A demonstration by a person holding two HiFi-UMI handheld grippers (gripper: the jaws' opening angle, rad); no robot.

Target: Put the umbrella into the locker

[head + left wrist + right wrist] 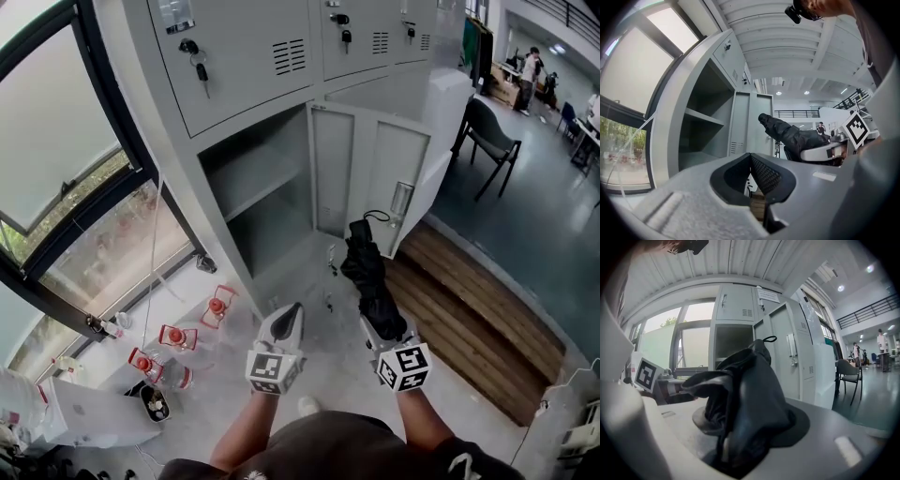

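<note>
**Head view.** A folded black umbrella [368, 272] is clamped at its near end in the right claw [382, 330]. Its far end points toward the open locker [267, 155]. The umbrella is not yet inside. It hangs in the air short of the opening, near the swung-open door [370, 183]. The left claw [284, 323] sits to the left of the umbrella and apart from it, with its tips together and nothing in it.

**Left gripper view.** The left claw [751, 160] has its jaws closed on each other and is empty. The locker [665, 136] stands to the left, with a shelf [705, 117] dividing the compartment. The umbrella [797, 136] is at right and off the floor, with the door behind it.

**Right gripper view.** The right claw [750, 423] grips the umbrella [745, 394] through its bunched canopy, and loose folds bulge over both jaws. A strap loop [768, 339] sticks up at the far tip. The locker opening [731, 341] is straight ahead and the door [785, 348] is to its right.

**Handling (judgement).**
- The umbrella is probably light, with soft, slick fabric over a stiff shaft.
- Fabric alone may slide in the grip, so the hold should bear on the shaft through the folds.
- The loose folds or the strap loop could catch on the shelf lip or the door edge on the way in.
</note>
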